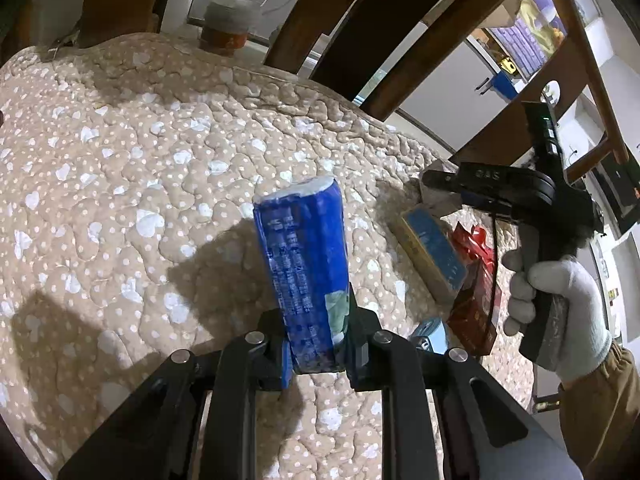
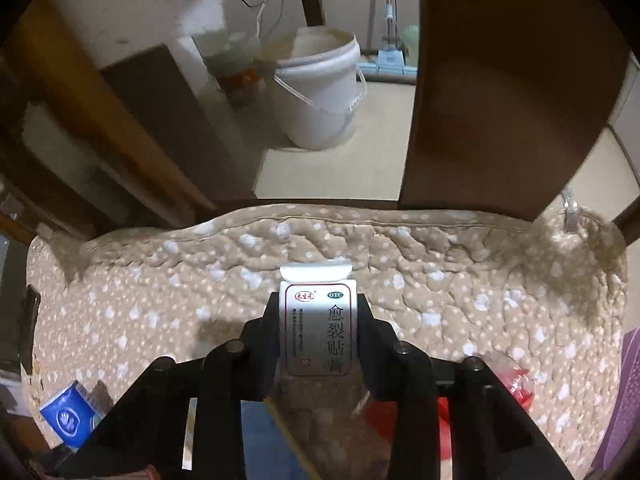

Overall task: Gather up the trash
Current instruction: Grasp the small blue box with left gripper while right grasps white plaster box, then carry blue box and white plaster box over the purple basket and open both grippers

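In the left wrist view my left gripper [image 1: 316, 320] is shut on a blue printed packet [image 1: 300, 264], held upright over a beige quilted cushion [image 1: 140, 160]. In the right wrist view my right gripper [image 2: 318, 304] is shut on a small white medicine box [image 2: 318, 328] with red and black print, above the same cushion [image 2: 460, 300]. From the left wrist view, the right gripper [image 1: 430, 182] sits to the right, held by a white-gloved hand [image 1: 556, 308]. A white bucket [image 2: 320, 92] stands on the floor beyond the cushion's far edge.
On the cushion's right side lie a blue-and-yellow box [image 1: 432, 252], a red box [image 1: 476, 312] and a small blue item [image 1: 430, 334]. A red wrapper [image 2: 516, 380] and a blue packet end [image 2: 72, 416] show low in the right wrist view. Wooden chair slats [image 1: 320, 20] rise behind.
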